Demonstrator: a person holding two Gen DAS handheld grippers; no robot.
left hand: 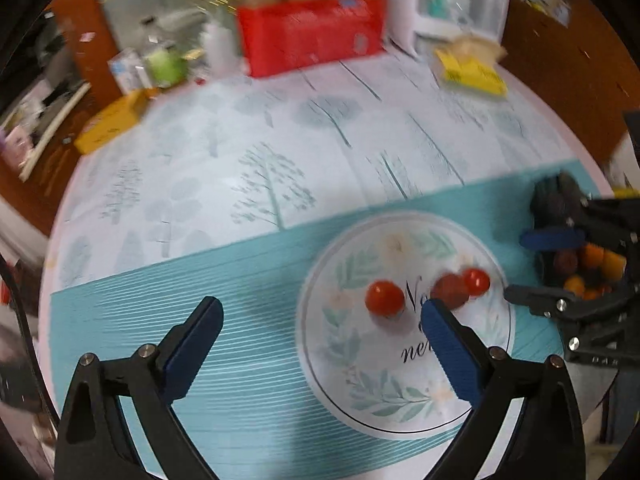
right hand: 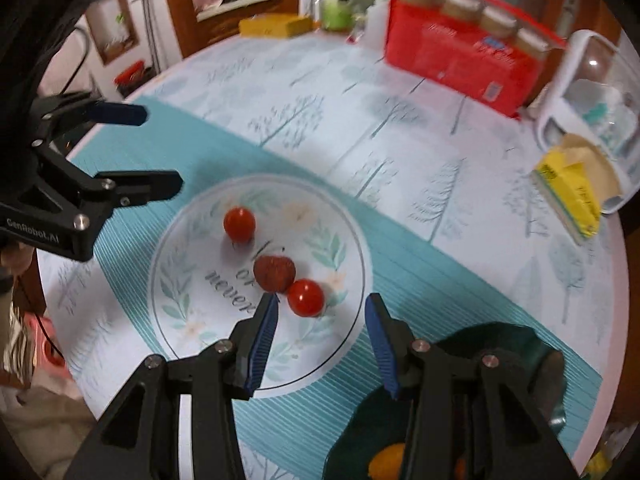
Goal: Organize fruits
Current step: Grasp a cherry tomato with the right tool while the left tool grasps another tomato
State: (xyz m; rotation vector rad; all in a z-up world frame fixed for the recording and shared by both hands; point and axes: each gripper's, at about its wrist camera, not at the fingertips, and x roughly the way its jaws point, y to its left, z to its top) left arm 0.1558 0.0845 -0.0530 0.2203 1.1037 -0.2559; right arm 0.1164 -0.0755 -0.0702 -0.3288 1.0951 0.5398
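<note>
A round floral plate (left hand: 360, 360) (right hand: 192, 248) lies on a teal mat and holds two red cherry tomatoes (left hand: 385, 297) (right hand: 239, 224) and a darker strawberry (left hand: 450, 290) (right hand: 275, 273). My left gripper (left hand: 320, 306) (right hand: 162, 150) hangs wide open over the plate's left edge with nothing between its pads. My right gripper (right hand: 322, 300) (left hand: 524, 266) stands partly open and empty, its tips just short of the nearer tomato (right hand: 306, 298) (left hand: 476, 281). A dark bowl (right hand: 500, 344) (left hand: 548, 200) with orange and dark fruits sits beside the plate, partly hidden by the right gripper.
At the table's far side stand a red box (left hand: 312, 36) (right hand: 460, 64) topped with jars, a white plastic container (left hand: 460, 0) (right hand: 592, 92), a yellow packet (left hand: 472, 68) (right hand: 568, 196) and a yellow box (left hand: 108, 124) (right hand: 276, 26). The tablecloth has a tree print.
</note>
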